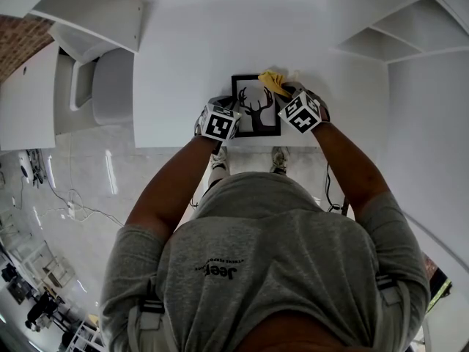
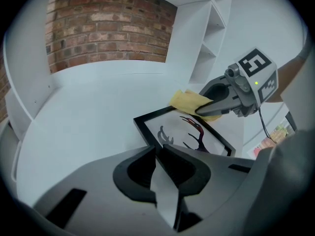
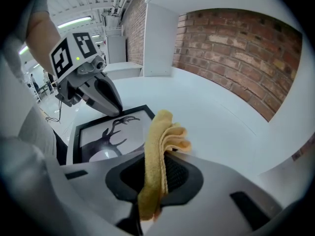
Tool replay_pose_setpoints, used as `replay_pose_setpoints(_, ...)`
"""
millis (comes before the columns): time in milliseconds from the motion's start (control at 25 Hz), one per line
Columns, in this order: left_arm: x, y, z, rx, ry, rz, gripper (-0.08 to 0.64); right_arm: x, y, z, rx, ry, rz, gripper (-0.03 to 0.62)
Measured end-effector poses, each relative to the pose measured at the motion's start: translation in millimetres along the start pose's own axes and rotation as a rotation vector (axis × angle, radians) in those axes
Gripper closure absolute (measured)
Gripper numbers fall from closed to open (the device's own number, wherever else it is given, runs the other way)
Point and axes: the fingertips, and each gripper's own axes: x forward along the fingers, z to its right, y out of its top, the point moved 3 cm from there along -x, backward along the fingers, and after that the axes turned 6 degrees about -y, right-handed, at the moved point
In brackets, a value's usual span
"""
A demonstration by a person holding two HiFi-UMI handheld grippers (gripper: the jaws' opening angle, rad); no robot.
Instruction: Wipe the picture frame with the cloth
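Black picture frame (image 1: 256,105) with a deer silhouette print lies flat on the white table (image 1: 220,42). Right gripper (image 3: 156,157) pinches the folded yellow cloth (image 3: 165,132) at the frame's corner. Left gripper (image 2: 158,150) has its jaws together, tips on the frame's edge.

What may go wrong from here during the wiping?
The picture frame lies close to the front edge of the table; a hard stroke might push it off.
The left gripper pinches only its left rim, so it may twist.
The cloth sits bunched in the right gripper and could slip out.

Bright, even light; fisheye bending and dark corners; near claw bodies blurred.
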Motion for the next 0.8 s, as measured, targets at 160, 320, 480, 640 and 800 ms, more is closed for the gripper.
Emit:
replay_pose_setpoints(160, 1, 0, -1, 0.000, 0.000, 0.003, 0.497, -11, -9, -18, 0.015, 0.022, -0.004, 0.534)
replay_pose_setpoints(320, 0, 2, 0, -0.011, 0.006, 0.022, 0.496, -25, -21, -40, 0.048, 0.039, -0.001, 0.534)
replay_pose_setpoints(480, -1, 2, 0, -0.029, 0.001, 0.017, 0.496, -38, -32, -61, 0.049, 0.058, -0.004, 0.534)
replay_pose_setpoints(640, 0, 2, -1, -0.036, 0.002, 0.024, 0.496, -49, -42, -82, 0.031, 0.079, -0.011, 0.534)
replay_pose_setpoints(800, -2, 2, 0, -0.037, -0.001, 0.020, 0.495, -59, -50, -100, 0.023, 0.102, -0.017, 0.534)
